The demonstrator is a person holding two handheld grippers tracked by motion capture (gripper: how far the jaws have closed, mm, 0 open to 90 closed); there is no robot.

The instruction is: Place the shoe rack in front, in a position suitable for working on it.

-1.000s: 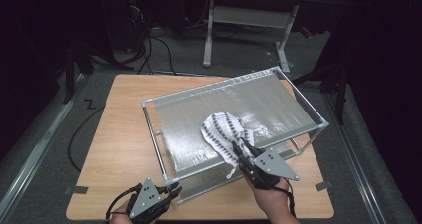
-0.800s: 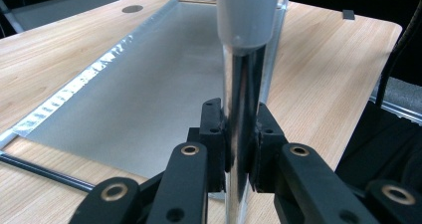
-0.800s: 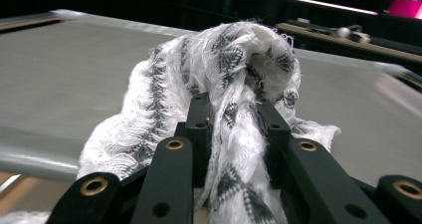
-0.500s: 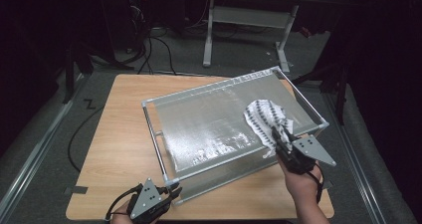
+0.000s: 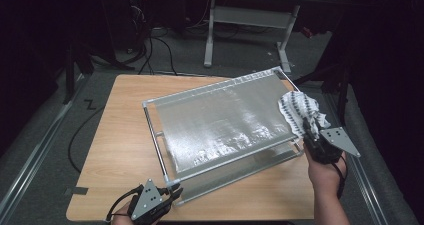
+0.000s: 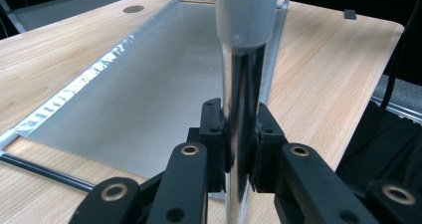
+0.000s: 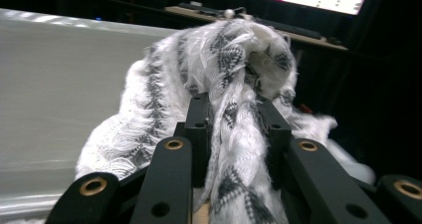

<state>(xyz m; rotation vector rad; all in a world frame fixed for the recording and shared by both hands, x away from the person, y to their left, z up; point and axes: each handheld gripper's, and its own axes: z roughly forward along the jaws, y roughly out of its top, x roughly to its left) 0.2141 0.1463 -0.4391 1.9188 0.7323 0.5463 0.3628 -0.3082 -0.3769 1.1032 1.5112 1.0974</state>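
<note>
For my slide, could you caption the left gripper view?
Left gripper clamps the rack's metal post.

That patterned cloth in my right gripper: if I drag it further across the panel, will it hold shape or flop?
The cloth bunches and droops around the right gripper, so probably floppy. Its loose knit suggests it is light, likely to trail and snag on the rack's frame.

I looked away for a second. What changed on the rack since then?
The right gripper, shut on the cloth, dragged it from mid-sheet rightward to the rack's right edge. The left gripper stayed clamped on the near corner post; the rack did not move.
</note>
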